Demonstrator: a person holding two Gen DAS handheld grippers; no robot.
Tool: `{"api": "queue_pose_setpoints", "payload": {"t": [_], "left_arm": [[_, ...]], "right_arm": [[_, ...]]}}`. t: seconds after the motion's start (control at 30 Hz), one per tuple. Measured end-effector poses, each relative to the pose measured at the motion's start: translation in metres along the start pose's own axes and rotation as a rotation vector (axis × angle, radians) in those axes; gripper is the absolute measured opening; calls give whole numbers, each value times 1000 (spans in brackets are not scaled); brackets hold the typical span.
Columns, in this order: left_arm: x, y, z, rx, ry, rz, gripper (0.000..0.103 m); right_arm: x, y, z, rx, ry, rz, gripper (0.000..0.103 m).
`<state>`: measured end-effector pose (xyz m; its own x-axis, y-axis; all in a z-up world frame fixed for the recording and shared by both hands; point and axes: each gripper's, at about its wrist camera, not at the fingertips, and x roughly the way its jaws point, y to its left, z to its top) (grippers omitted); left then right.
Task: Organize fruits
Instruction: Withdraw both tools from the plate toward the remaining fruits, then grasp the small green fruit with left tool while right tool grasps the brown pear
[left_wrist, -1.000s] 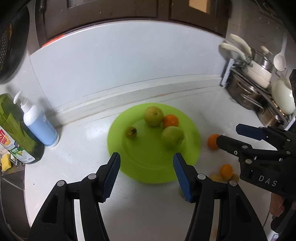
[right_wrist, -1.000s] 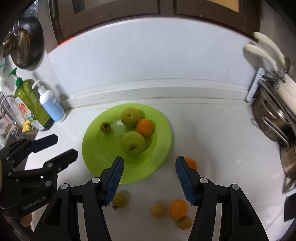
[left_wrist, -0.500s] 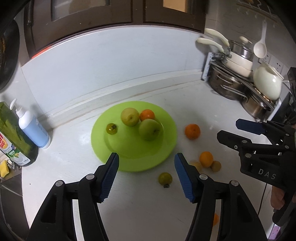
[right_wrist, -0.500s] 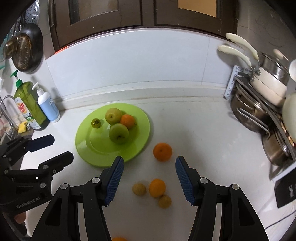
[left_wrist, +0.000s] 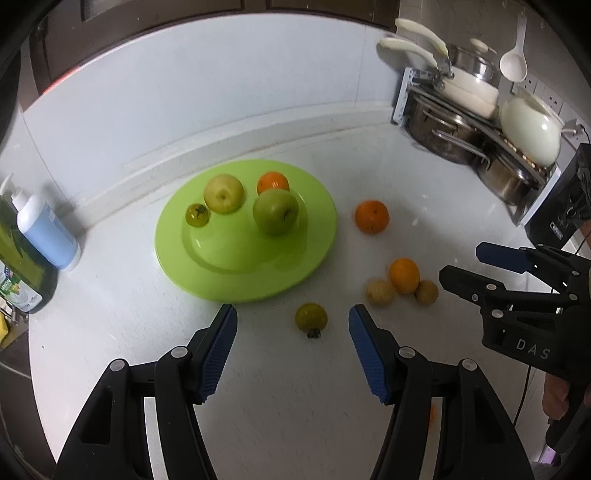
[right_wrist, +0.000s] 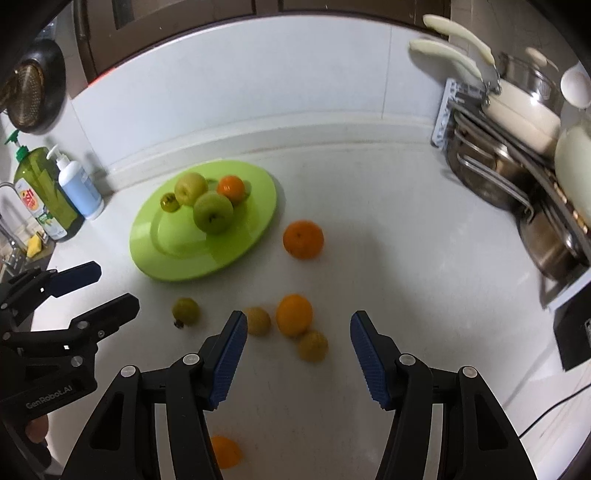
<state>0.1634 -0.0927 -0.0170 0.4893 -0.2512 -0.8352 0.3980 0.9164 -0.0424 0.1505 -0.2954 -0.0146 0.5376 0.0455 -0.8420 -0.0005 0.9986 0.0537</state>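
A lime green plate (left_wrist: 236, 273) (right_wrist: 166, 254) on the white counter holds two green apples (left_wrist: 275, 216) (right_wrist: 213, 217), an orange (left_wrist: 272, 181) and a small green persimmon (left_wrist: 197, 215). Loose on the counter lie a large orange (left_wrist: 372, 216) (right_wrist: 303, 239), a smaller orange (left_wrist: 404, 275) (right_wrist: 294, 314), two small yellow-brown fruits (left_wrist: 380, 292) (right_wrist: 313, 345) and a green persimmon (left_wrist: 311, 317) (right_wrist: 185, 311). Another orange (right_wrist: 225, 451) lies partly hidden under my right gripper. My left gripper (left_wrist: 293, 349) is open, just short of the loose persimmon. My right gripper (right_wrist: 298, 352) is open above the small-fruit cluster.
A blue-white pump bottle (left_wrist: 44, 230) (right_wrist: 79, 188) and a green soap bottle (right_wrist: 40, 192) stand at the left. A rack of pots and pans (left_wrist: 472, 122) (right_wrist: 517, 155) fills the right side. A black box (left_wrist: 561, 199) sits at the far right. A wall lies behind the plate.
Both grippers have pulled back and away from the plate, so more of the counter and the loose fruits show. Both stay open.
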Motion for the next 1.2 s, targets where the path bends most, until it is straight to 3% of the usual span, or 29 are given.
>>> {"api": "queue_pose_setpoints", "payload": {"t": [0.37, 0.83, 1.03, 1.2], "left_arm": [[28, -9, -13, 23, 87, -9, 62], [69, -7, -8, 41, 133, -1, 62], [79, -9, -5, 36, 144, -6, 61], [86, -11, -2, 38, 152, 0, 55]], "right_arm": [[23, -11, -21, 43, 92, -23, 59], [55, -18, -23, 56, 151, -30, 59], [63, -19, -22, 66, 164, -25, 53], [67, -20, -22, 72, 171, -20, 49]]}}
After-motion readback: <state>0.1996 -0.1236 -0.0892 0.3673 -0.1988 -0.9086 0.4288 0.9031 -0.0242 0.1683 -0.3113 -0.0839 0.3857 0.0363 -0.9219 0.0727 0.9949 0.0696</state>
